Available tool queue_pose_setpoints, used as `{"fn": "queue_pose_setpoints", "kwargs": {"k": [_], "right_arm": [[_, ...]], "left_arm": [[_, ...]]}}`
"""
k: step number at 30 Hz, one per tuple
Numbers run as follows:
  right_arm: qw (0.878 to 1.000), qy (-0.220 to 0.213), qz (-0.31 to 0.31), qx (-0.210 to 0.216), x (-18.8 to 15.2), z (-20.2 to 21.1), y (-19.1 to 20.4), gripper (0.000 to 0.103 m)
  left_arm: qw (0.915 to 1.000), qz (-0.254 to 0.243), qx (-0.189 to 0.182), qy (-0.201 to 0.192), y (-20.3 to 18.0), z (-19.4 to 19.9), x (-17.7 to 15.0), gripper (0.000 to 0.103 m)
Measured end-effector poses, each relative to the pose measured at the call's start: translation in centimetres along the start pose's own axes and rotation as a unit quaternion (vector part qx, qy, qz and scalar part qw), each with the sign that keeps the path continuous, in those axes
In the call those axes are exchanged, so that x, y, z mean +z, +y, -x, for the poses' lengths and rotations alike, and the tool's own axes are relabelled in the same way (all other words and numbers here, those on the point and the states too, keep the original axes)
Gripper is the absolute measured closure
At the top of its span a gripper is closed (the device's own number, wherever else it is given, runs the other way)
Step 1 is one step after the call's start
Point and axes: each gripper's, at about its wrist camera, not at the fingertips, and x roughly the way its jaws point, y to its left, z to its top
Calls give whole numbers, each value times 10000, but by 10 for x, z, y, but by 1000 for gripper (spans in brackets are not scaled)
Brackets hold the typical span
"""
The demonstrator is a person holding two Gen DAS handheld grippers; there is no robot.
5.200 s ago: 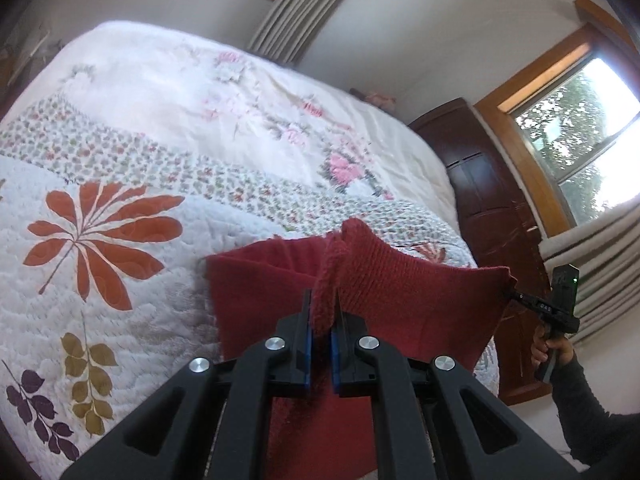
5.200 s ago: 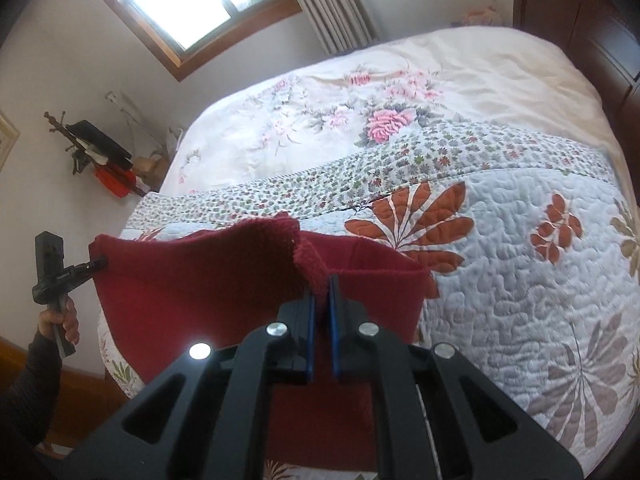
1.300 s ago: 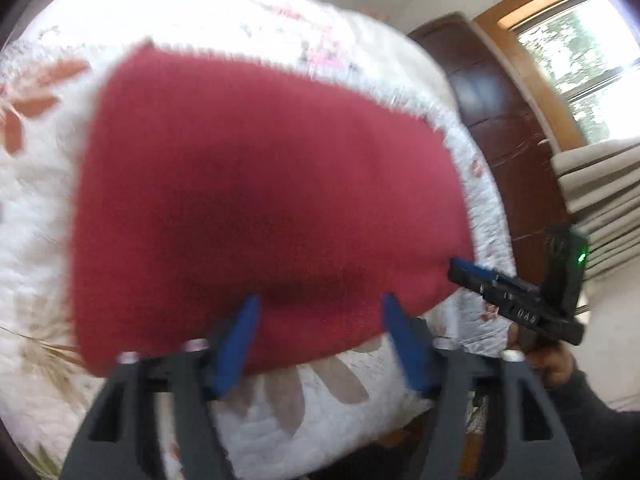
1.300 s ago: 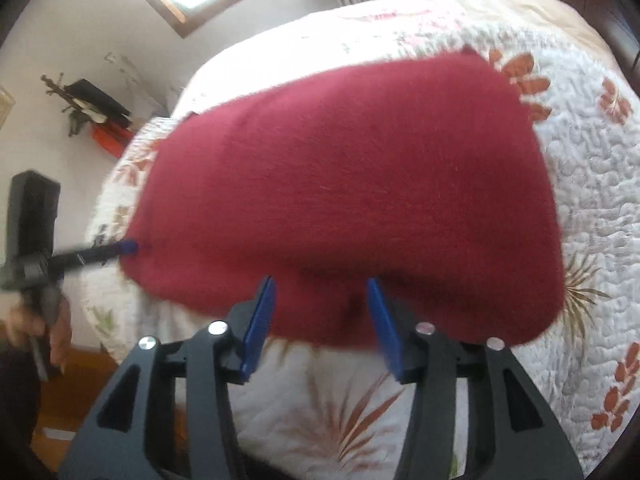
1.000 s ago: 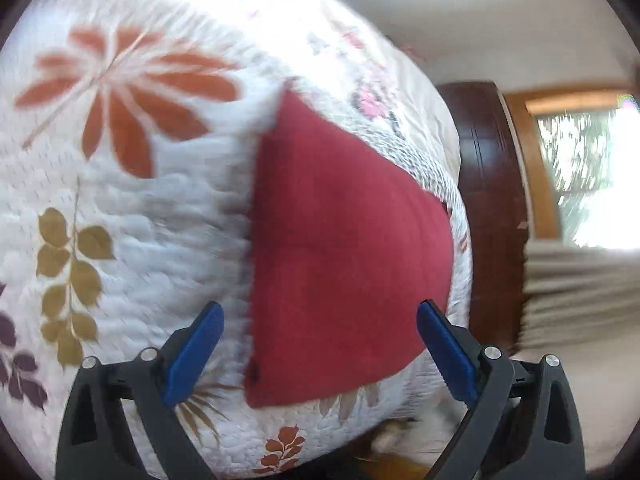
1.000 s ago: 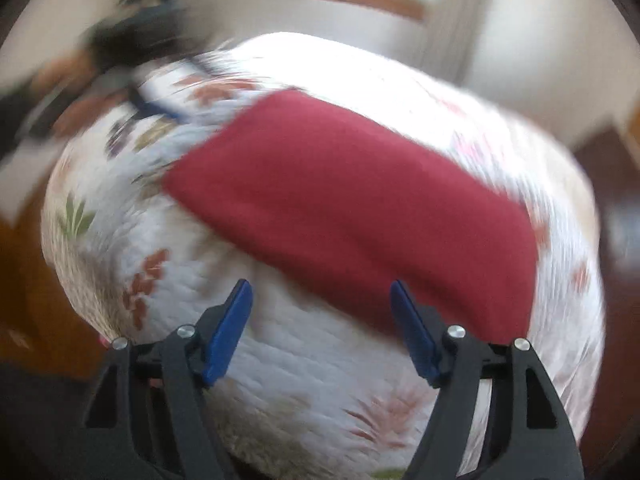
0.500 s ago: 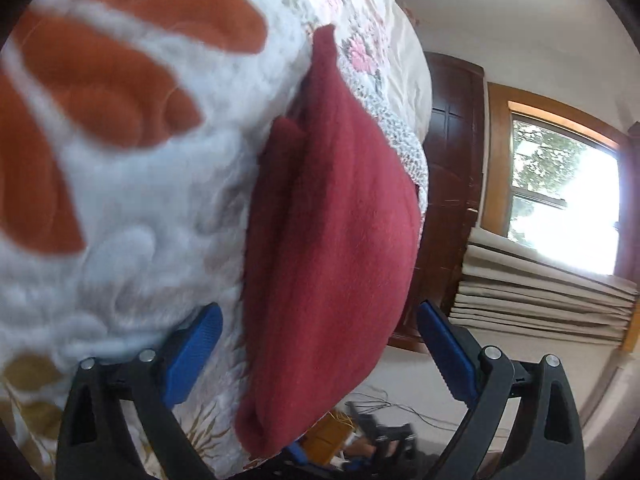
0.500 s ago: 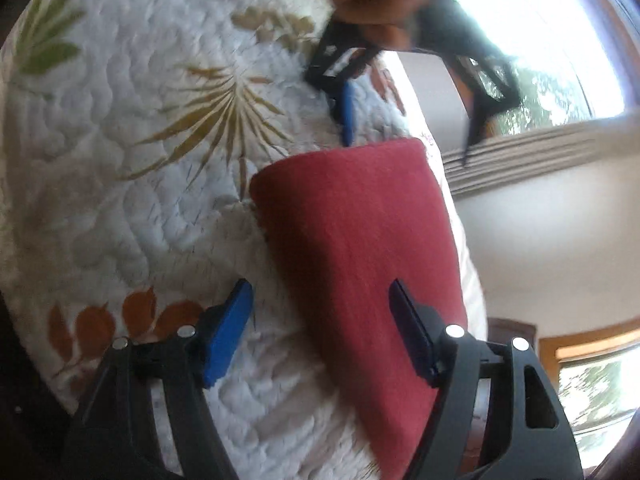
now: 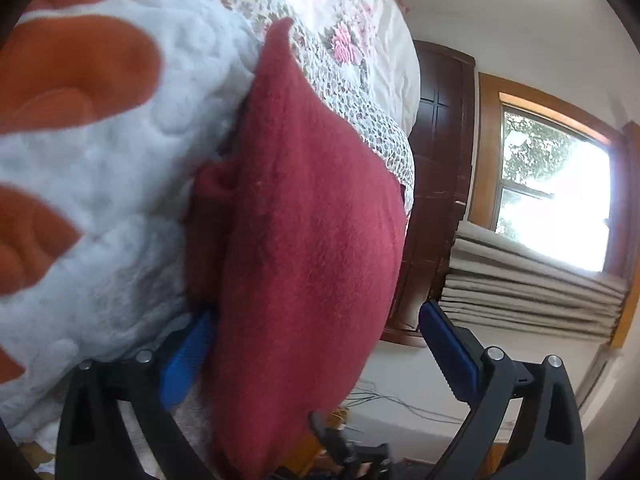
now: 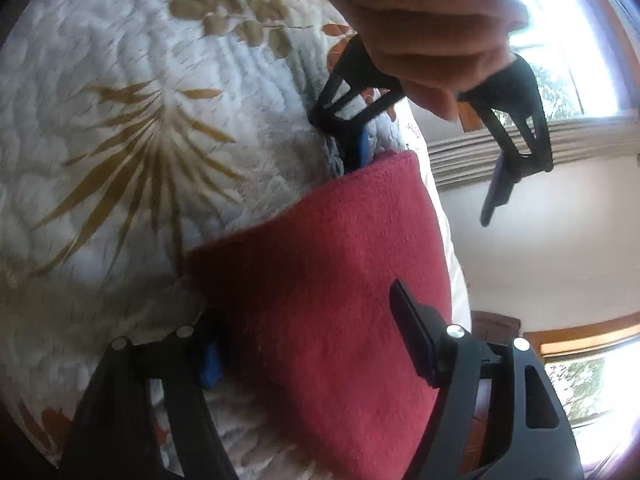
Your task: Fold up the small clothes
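**Item: red fleece garment**. Folded into a long strip, it lies flat on the quilted bedspread near the bed's edge. Exact type of garment cannot be told; only a fuzzy red layer with a second layer peeking out beneath it on one side shows.

**Left gripper**. Jaws wide apart, nothing clamped. One short end of the strip sits directly between the fingers: one blue pad is low against the quilt, just beside or under the cloth edge, and the other stands clear in the air on the far side. From this tool the cloth runs straight ahead, long axis in line with the fingers.

**Right gripper**. Jaws also apart, holding nothing. It straddles the opposite short end in the same way, with one pad tucked at the quilt-side edge and the other finger above the top face. The strip extends forward from it toward the left gripper, seen at the far end held by the person's hand.

**Governing relation.** The two tools face each other along the strip's length, one at each end, and each is equally at its own end. Judged next step: close on one or both ends and carry end over end, halving the length. Whether the lower pads are truly under all layers cannot be told.

**Risk.** Gripping only the top layer would peel the fold open.
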Motion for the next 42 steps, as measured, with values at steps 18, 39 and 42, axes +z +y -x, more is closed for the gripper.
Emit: {"fn": "queue_pose_setpoints", "kwargs": {"k": [18, 39, 42], "right_arm": [[9863, -64, -1283, 1036, -6, 15, -55, 82], [9499, -286, -2806, 1344, -27, 47, -151, 82], [9462, -348, -2914, 1363, -31, 49, -165, 82]], "left_arm": [[9983, -18, 495, 307, 4, 4, 5, 90], [9942, -667, 839, 74, -110, 6, 4, 91], [9931, -743, 901, 57, -120, 2, 5, 92]]}}
